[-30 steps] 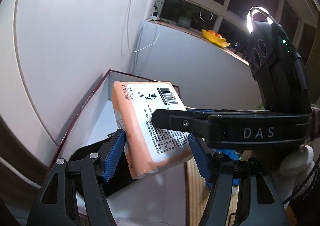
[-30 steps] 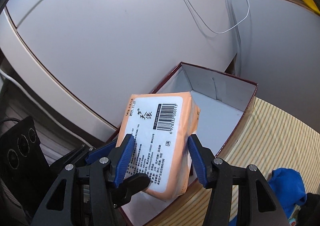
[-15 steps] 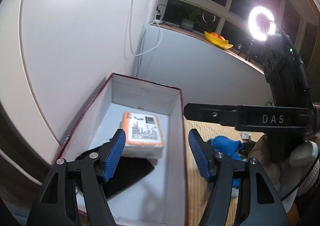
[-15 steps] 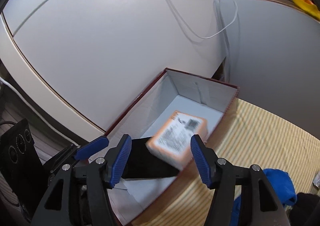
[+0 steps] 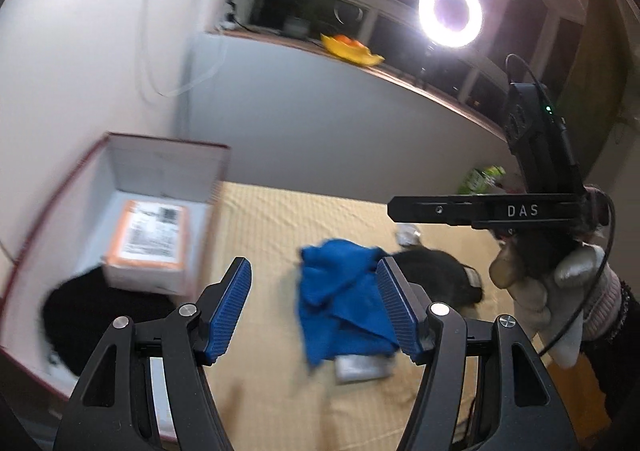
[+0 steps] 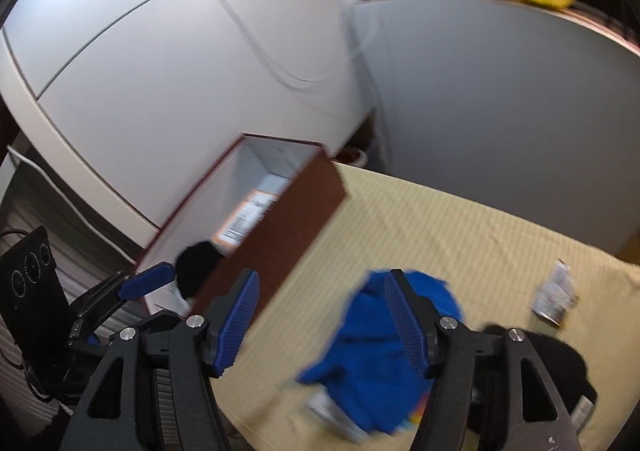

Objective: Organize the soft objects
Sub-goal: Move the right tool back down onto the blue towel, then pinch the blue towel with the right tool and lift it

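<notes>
An orange-and-white tissue pack (image 5: 152, 239) (image 6: 248, 219) lies inside the maroon box (image 5: 218, 179) (image 6: 288, 227), beside a black cloth (image 5: 92, 311) (image 6: 198, 267). A crumpled blue cloth (image 5: 344, 291) (image 6: 392, 351) lies on the yellow mat, with a black soft item (image 5: 440, 275) (image 6: 552, 371) just beyond it. My left gripper (image 5: 314, 307) is open and empty above the mat's near side. My right gripper (image 6: 320, 315) is empty with its jaws opening; the blue cloth lies below its right finger.
A gloved hand (image 5: 552, 291) holds the right gripper. A silvery packet (image 5: 360, 367) peeks from under the blue cloth, and a small packet (image 6: 556, 291) lies farther right. White walls stand behind the box; a ring light (image 5: 450, 13) and yellow dish (image 5: 352, 49) sit at the window ledge.
Both grippers held the tissue pack over the box; they let go and it dropped in. Both then swung right, away from the box, over the mat and blue cloth.
</notes>
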Action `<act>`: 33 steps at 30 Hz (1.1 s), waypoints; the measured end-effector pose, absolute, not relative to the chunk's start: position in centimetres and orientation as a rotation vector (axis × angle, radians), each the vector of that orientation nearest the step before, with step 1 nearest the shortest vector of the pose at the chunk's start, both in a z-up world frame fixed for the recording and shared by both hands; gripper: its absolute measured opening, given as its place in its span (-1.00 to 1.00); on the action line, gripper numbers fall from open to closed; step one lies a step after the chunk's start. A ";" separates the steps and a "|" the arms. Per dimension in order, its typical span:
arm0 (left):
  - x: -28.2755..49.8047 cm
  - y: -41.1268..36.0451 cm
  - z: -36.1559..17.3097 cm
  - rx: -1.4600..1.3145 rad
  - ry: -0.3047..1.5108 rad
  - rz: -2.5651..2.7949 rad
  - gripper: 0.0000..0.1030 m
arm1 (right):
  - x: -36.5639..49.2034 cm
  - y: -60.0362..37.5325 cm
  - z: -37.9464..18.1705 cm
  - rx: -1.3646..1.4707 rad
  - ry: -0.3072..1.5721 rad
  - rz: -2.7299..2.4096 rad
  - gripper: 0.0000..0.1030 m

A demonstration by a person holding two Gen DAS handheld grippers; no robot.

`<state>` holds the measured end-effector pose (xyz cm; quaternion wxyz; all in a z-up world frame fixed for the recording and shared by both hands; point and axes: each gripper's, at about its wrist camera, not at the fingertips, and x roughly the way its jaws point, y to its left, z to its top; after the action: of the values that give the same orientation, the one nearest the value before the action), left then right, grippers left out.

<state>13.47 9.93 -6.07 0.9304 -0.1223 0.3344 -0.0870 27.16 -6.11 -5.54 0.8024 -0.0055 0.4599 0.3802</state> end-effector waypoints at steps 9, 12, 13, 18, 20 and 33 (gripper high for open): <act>15.0 6.1 -9.8 -0.272 0.782 -0.222 0.24 | 28.2 -9.7 -8.8 0.049 1.101 0.809 0.20; 15.6 5.5 -11.1 -0.271 0.820 -0.227 0.24 | 28.3 -9.4 -10.6 0.071 1.154 0.820 0.20; 15.7 5.2 -11.5 -0.270 0.829 -0.227 0.24 | 28.4 -9.2 -11.4 0.078 1.174 0.821 0.20; 16.8 4.7 -13.2 -0.270 0.871 -0.228 0.24 | 28.6 -8.2 -14.2 0.081 1.229 0.811 0.20; 17.2 4.7 -13.6 -0.270 0.882 -0.224 0.24 | 28.8 -8.1 -14.9 0.085 1.241 0.806 0.20; 20.1 4.1 -16.3 -0.278 0.947 -0.239 0.24 | 30.4 -6.9 -17.6 0.078 1.277 0.765 0.20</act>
<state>20.10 4.08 -16.34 0.8739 -0.1331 0.4532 -0.1146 30.40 -6.87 -17.58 0.7349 0.0355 0.5809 0.3481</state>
